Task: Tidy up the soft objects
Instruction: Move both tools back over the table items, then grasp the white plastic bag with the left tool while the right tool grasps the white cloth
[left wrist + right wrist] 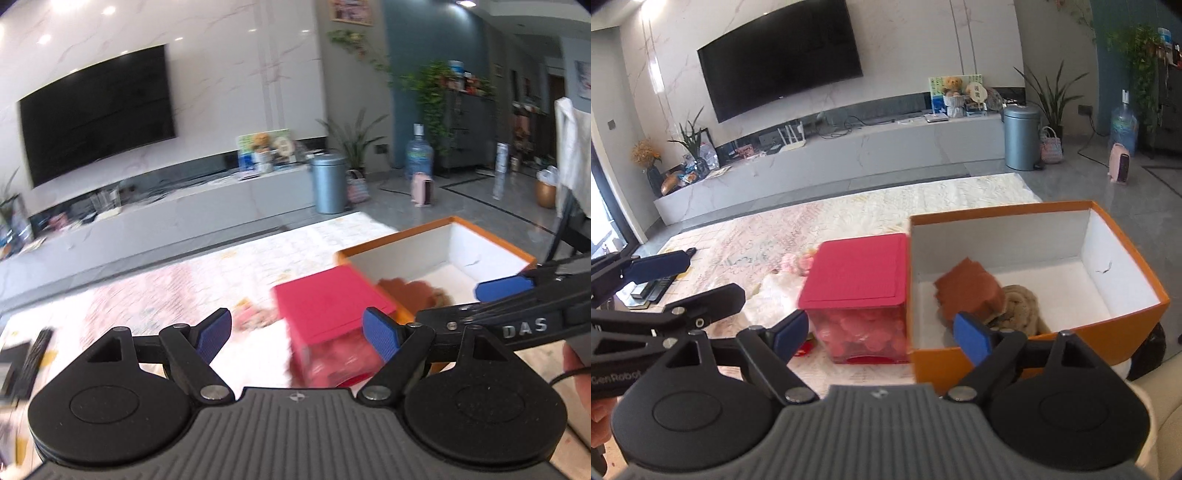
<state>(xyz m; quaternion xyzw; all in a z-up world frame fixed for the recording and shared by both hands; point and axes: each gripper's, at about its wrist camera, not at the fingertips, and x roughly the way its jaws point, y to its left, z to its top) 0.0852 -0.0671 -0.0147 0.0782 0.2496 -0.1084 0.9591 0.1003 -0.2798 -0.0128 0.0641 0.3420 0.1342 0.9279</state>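
An orange box with white inside stands on the table at the right. In it lie a folded brown cloth and a beige rolled towel. A clear box with a red lid stands just left of it. A pink soft toy and a white cloth lie behind the red box. My left gripper is open and empty above the red box. My right gripper is open and empty, in front of both boxes.
A patterned cloth covers the table. Dark remotes lie at the table's left. A TV bench, a grey bin and a water jug stand beyond.
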